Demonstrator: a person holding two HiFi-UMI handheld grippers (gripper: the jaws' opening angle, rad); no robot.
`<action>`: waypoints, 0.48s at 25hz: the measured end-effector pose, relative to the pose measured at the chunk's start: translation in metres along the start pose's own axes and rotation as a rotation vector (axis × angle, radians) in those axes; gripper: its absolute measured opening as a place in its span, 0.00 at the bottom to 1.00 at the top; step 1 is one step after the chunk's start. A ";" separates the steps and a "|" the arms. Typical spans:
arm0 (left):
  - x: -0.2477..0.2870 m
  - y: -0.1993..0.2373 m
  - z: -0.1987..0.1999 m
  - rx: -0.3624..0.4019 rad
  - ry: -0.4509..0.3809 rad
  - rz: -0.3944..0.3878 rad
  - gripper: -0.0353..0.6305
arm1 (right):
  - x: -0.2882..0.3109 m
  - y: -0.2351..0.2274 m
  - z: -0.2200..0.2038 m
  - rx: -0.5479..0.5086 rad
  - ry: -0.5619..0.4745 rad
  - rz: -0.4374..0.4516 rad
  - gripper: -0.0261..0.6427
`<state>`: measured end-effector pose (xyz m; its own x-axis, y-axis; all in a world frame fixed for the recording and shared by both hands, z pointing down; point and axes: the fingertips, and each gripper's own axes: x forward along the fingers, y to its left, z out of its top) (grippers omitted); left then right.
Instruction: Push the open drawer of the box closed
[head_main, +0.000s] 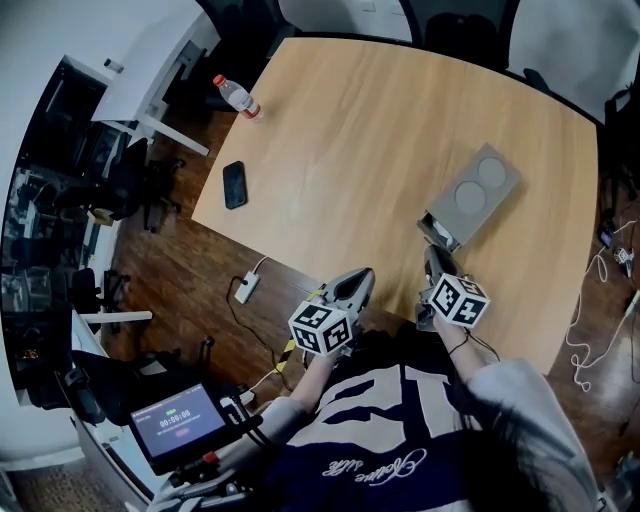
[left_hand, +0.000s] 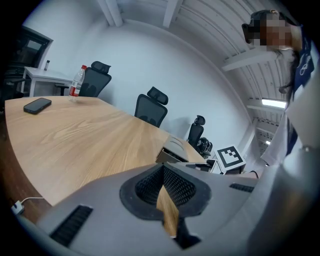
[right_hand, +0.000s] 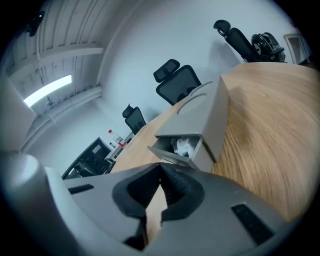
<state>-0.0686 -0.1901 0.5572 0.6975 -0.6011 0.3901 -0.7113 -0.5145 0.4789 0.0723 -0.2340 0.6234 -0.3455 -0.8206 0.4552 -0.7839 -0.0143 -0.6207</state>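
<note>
Grey box (head_main: 472, 196) sits toward 4 o'clock on the wooden table (head_main: 380, 130), drawer (head_main: 437, 232) pulled out toward 7 o'clock, white crumpled stuff (right_hand: 185, 146) inside. Right gripper (head_main: 434, 258) is just at the drawer's 6 o'clock, jaws closed, empty. Left gripper (head_main: 360, 278) is at its 9 o'clock, jaws together, empty.

Front of the drawer (head_main: 440, 232) in the head view partly hidden behind the right gripper (head_main: 432, 258), contact between them unclear; white crumpled stuff (right_hand: 186, 145) inside the drawer too indistinct to name; bottle (head_main: 237, 96) label and screen (head_main: 178, 418) text too small to read; person's torso (head_main: 400, 440) cut off at the bottom edge
</note>
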 end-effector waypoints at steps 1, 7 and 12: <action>0.004 -0.002 0.000 0.001 0.004 -0.003 0.06 | 0.000 -0.001 0.001 0.000 0.001 0.002 0.03; 0.021 -0.010 0.002 0.000 0.013 -0.006 0.06 | 0.001 -0.015 0.016 0.007 -0.015 -0.001 0.03; 0.022 -0.009 0.001 -0.005 0.011 0.019 0.06 | 0.001 -0.021 0.021 0.048 -0.022 0.017 0.03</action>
<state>-0.0466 -0.1998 0.5606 0.6850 -0.6035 0.4081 -0.7239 -0.5003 0.4751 0.0996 -0.2462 0.6232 -0.3464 -0.8334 0.4306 -0.7521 -0.0276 -0.6585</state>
